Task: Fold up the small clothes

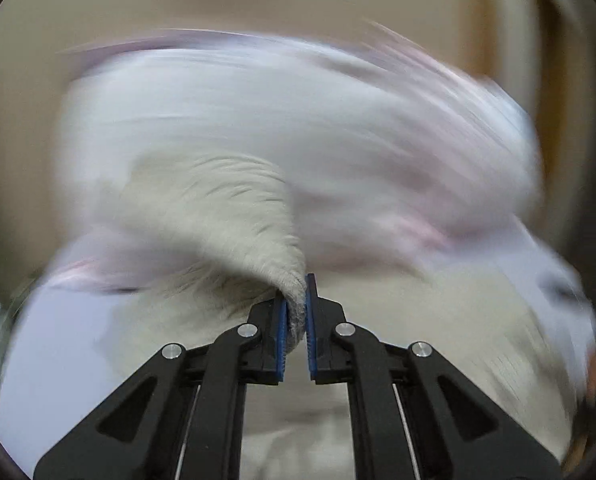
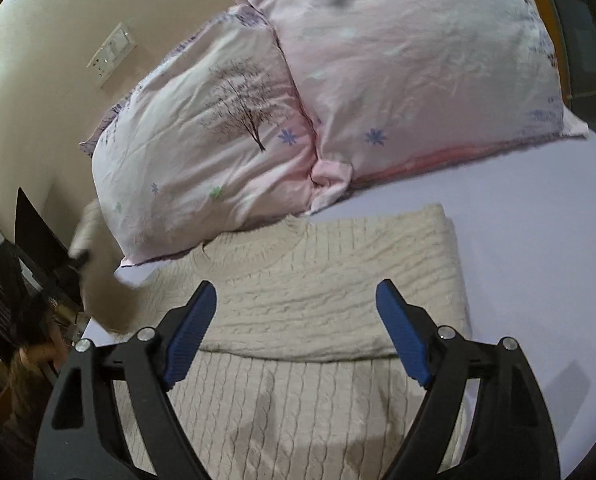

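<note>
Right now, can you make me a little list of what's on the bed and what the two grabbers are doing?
place: bed with a lilac sheet
garment: cream knit sweater, part folded, one layer lying over another
pillows: two pink pillows behind the sweater, one with a tree print
left gripper: shut on a bit of the sweater, picture very blurred
right gripper: open, above the sweater, holding nothing
wall: a switch plate behind the pillows

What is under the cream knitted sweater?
The cream cable-knit sweater lies on a pale lavender bedsheet, which shows around its right and far edges. Its top part is folded over its lower part. Whatever lies directly beneath the sweater is covered.
</note>
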`<state>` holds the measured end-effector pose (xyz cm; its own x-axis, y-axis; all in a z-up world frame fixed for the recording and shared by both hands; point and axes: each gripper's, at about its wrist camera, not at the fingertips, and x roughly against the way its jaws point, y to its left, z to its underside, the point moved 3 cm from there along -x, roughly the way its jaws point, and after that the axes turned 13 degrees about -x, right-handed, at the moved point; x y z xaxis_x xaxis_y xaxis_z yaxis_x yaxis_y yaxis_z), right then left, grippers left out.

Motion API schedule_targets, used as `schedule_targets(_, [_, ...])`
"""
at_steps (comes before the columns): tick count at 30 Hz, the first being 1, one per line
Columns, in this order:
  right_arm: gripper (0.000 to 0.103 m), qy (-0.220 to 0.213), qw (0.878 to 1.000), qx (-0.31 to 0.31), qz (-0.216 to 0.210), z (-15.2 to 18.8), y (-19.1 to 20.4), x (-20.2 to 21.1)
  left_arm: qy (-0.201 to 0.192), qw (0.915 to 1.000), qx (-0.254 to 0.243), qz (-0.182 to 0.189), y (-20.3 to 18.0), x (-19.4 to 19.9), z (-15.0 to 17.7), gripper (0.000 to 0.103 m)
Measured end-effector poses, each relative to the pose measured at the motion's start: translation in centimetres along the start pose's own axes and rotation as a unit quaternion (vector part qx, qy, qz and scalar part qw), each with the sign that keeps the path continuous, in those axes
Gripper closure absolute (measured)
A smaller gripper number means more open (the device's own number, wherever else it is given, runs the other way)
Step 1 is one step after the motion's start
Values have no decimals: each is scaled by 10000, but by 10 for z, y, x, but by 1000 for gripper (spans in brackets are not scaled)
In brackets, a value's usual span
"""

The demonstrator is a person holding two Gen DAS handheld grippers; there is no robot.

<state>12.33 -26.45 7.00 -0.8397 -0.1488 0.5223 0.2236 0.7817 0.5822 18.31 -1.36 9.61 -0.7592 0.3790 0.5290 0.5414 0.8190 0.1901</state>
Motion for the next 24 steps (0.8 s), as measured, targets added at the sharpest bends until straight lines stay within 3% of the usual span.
schedule_targets(1, [21,26,10000,-38,15,1,-2,-1,208,9984,-413,310,-37,-17,1,96])
schedule_targets(3, [21,76,9998,-149,73,2,-11,2,751,9875,-1142,788,-100,-46,13,95])
schedule_targets(5, [21,50,9997,-188,139,4,-21,14,807,9855,-1221,861,-113,-42,24,91])
schedule_targets(7, [21,4,9994,-166,296,6,-33,29,607,9922,-772,768,-89,-17,30,88])
schedule_targets(10, [21,248,9980,-320,489,20,-63,45,359,9987,170,311,-29,38,54,55])
schedule_targets(11, [21,407,9968,-445,521,29,-76,49,423,9979,487,28,-8,57,72,43])
schedule_targets(12, [21,531,9956,-541,547,37,-86,51,544,9958,720,-148,5,70,86,39])
schedule_targets(15, [25,839,9915,-725,682,62,-109,54,1099,9804,1611,-272,39,94,144,38])
schedule_targets(18, [32,924,9915,-860,305,78,-113,65,1436,9624,2303,117,44,109,194,37])
schedule_targets(20, [40,1323,9849,-1066,-328,95,-113,65,1165,9630,2386,471,32,121,204,35])
schedule_targets(24, [57,1882,9712,-1045,-1023,133,-107,75,797,9490,2691,1438,7,141,219,35])
